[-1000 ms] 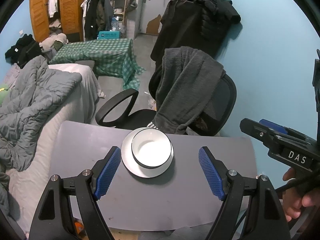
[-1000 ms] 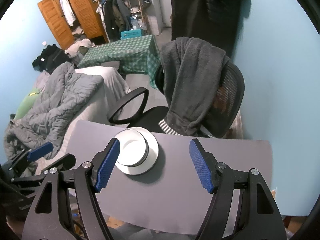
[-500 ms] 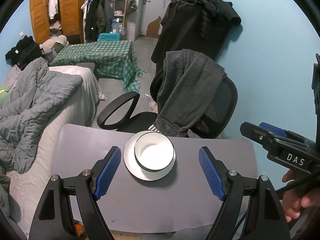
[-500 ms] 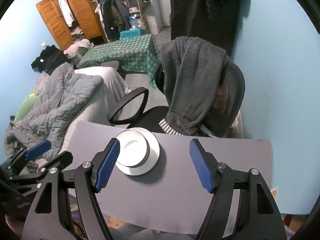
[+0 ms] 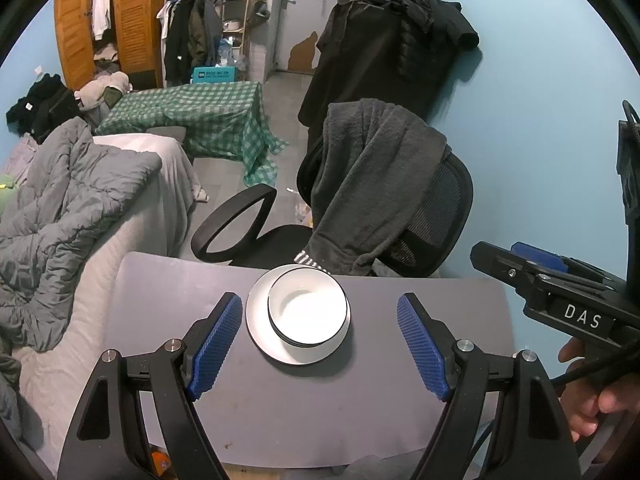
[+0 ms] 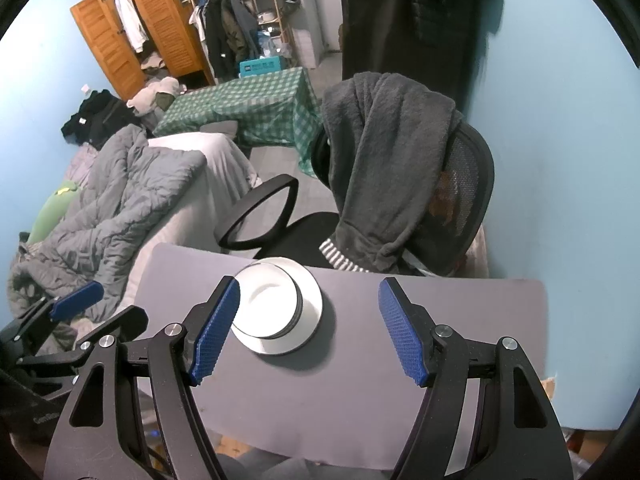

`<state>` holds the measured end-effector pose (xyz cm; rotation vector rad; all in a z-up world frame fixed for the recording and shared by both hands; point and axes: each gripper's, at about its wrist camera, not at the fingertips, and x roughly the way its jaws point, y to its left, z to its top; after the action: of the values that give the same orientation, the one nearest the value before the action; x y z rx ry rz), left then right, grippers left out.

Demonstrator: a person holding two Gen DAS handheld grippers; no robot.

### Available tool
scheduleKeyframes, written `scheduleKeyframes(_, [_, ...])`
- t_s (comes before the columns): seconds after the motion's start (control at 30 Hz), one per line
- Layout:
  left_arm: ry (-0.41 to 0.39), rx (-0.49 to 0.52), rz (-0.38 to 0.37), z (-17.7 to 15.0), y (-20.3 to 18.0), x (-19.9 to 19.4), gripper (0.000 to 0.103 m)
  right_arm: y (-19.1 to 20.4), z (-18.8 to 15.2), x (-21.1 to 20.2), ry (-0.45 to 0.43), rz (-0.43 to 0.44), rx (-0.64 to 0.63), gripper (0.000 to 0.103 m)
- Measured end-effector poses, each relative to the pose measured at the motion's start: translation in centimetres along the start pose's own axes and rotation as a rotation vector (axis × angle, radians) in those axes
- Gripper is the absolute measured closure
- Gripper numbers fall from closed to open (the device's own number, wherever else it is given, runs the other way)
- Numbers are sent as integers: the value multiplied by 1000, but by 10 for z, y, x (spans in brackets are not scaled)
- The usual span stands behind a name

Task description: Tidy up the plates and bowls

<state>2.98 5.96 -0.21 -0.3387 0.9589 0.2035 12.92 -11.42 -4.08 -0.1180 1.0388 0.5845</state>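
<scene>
Left wrist view: little differs from a second ago. One white black-rimmed bowl (image 5: 307,309) sits in one white round plate (image 5: 260,326) near the grey table's (image 5: 168,288) far edge. Left gripper (image 5: 320,340) and right gripper (image 6: 308,332) hover wide, empty.

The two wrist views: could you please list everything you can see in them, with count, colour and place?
Plate: one, white, on the table's far middle.
Bowls: nested stack, white with dark rims, on the plate; exact count unclear.
Table: one, grey top, nearest the cameras.
Office chair: one, black, behind the table.
Fleece garment: one, dark grey, draped over the chair back.
Duvet: one, grey, on the bed at left.
Checked cloth: one, green, over furniture farther back.
Wardrobe: one, wooden, far left.
Dark coats: several, hanging on the back wall.
Left gripper: black, blue pads, open, empty.
Right gripper: same, open, empty.
Hand: one, at the right gripper's handle.
</scene>
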Motion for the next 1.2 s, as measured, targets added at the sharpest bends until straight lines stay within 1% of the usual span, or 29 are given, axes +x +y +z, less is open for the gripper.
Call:
scheduleKeyframes(0.4, [-7, 1, 37, 6, 3, -1, 22, 5, 4, 6, 5, 0, -7, 32])
scheduleKeyframes(0.63, [-6, -15, 42, 6, 7, -2, 22, 12, 7, 7, 5, 0, -14, 32])
scheduleKeyframes(1.2, [3, -5, 56, 5, 6, -3, 22, 12, 8, 7, 5, 0, -16, 32])
